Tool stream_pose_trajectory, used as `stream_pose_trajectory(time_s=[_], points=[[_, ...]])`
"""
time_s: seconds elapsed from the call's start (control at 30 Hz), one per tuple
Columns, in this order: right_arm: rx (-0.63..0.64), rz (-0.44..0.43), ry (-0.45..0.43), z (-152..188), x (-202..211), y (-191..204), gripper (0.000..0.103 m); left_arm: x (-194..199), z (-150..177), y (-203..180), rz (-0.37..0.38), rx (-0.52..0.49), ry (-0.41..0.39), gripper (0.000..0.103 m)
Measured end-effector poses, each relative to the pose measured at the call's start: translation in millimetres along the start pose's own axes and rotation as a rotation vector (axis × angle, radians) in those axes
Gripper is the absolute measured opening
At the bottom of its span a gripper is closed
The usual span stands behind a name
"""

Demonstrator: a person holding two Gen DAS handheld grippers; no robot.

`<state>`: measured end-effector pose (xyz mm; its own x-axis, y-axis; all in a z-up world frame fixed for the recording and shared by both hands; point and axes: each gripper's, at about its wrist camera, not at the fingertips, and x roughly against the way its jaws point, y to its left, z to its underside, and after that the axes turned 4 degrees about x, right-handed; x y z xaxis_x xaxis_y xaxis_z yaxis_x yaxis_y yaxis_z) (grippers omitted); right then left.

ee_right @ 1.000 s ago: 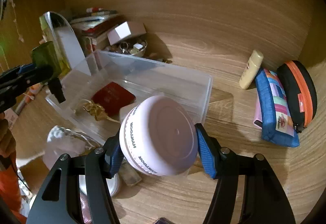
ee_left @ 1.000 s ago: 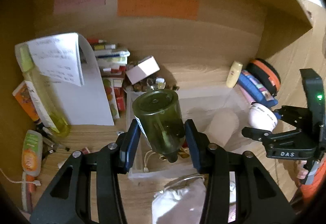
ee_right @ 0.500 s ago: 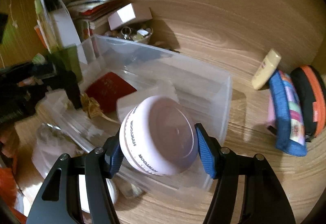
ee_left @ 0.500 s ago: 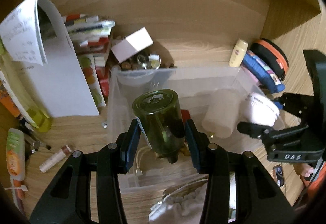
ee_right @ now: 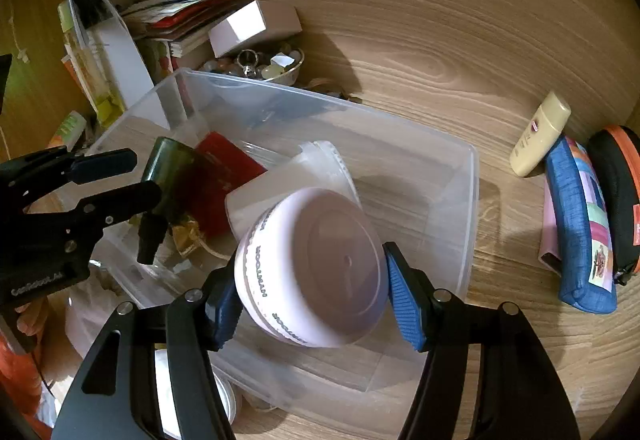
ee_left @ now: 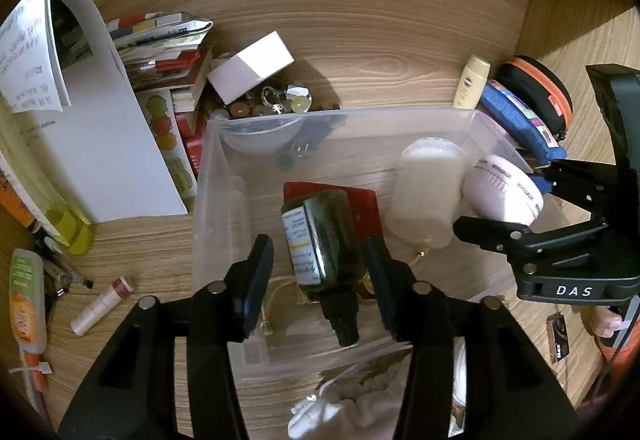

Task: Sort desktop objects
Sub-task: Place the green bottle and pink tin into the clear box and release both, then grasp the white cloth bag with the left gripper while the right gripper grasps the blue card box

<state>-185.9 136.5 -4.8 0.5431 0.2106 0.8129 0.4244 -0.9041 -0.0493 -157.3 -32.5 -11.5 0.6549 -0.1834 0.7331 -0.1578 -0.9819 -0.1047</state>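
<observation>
Wood-grain desk and back panel fill both views, with orange and pink paper notes at the top edge and clutter along the left side. Centre frame sits a clear plastic storage bin [ee_left: 208, 176], already holding a flat red booklet [ee_left: 360, 200] and a translucent white plastic jar [ee_left: 424, 196] lying on its side.

In the left wrist view, the left gripper [ee_left: 320, 280] has its jaws parted fairly wide around a dark green glass bottle with a white label and black cap [ee_left: 326, 240]. The right pad seems to touch the glass, while a clear gap shows at the left pad, so the bottle looks released or nearly so, lying inside the bin over the booklet.

In the right wrist view, the right gripper [ee_right: 312, 296] is clamped on a round pale pink jar with printed lettering on its rim [ee_right: 316, 272], held tilted above the lower part of the bin, beside the translucent jar.

Risks, as I judge them: the glass bottle may roll or knock against the jars if let go carelessly; the two grippers work close together over one bin and could collide; the smooth, rounded pink jar could slip from its pads and strike the bin wall.
</observation>
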Motion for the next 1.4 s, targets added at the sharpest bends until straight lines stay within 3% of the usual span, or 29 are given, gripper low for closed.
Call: stream_pose_trajectory(time_s=[0.13,0.23,0.33,0.6,0.73,0.83,1.03,1.17,1.4], points=[[-0.003,0.019,-0.001,0.0,1.0,0.9,0.061,-0.4,0.2,-5.4,-0.015,-0.021,-0.009,0.061],[0.011,0.041,-0.017,1.1,6.4,3.3,0.069,4.4,0.5,-7.8,-0.031,-0.035,-0.040,0.072],[0.030,0.062,-0.041,3.7,15.0,6.5,0.078,8.5,-0.1,-7.5,-0.025,-0.036,-0.056,0.074],[0.019,0.087,-0.076,13.8,41.1,6.1,0.079,24.1,-0.6,-8.9,-0.031,-0.035,-0.090,0.076],[-0.003,0.094,-0.100,20.3,56.8,2.7,0.079,40.3,0.3,-11.3,-0.040,-0.037,-0.128,0.091],[-0.019,0.102,-0.116,26.1,68.5,0.1,0.080,55.0,2.6,-12.1,-0.040,-0.032,-0.148,0.095],[-0.042,0.127,-0.139,41.5,89.2,-4.4,0.081,75.7,13.0,-10.8,-0.049,-0.018,-0.156,0.097],[-0.053,0.136,-0.148,55.5,99.2,-8.2,0.081,81.2,29.2,-16.6,-0.106,-0.060,-0.161,0.097],[-0.101,0.141,-0.123,87.6,100.6,-16.7,0.081,70.2,53.9,-17.1,-0.076,-0.046,-0.056,0.097]])
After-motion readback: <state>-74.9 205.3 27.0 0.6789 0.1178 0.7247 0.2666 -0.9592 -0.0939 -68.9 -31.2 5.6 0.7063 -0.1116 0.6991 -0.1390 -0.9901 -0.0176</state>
